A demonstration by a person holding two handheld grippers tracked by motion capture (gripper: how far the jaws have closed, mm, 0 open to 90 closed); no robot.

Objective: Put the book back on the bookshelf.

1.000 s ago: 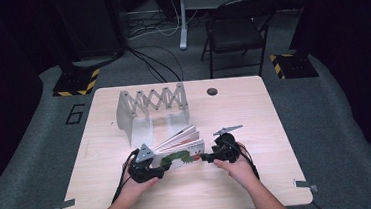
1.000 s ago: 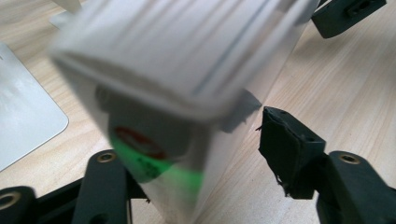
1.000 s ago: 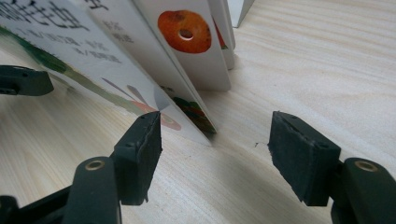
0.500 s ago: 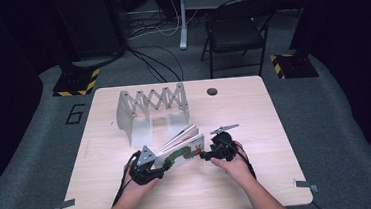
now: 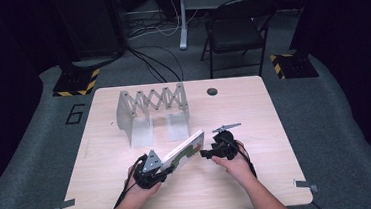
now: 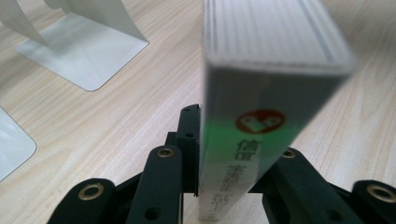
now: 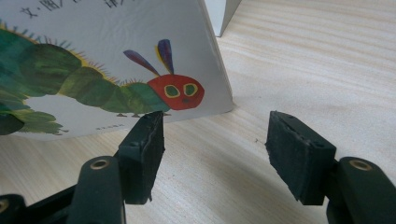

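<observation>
Large "6" on the grey floor mat (image 5: 75, 113) left of the table (image 5: 255, 129)

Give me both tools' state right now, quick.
Left tool: its jaws have just been closing and are now shut on the book, gripped at the spine end.
Right tool: open, nothing between the jaws, beside the book's cover.

High view looks down over the table (image 5: 259, 179); both gripper views sit close, sharing the book (image 5: 183, 152)

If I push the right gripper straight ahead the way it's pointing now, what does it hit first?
Most likely the book: its caterpillar cover stands just ahead of the right gripper, nearest the left pad. Depth is unclear; bare table lies beyond.
</observation>
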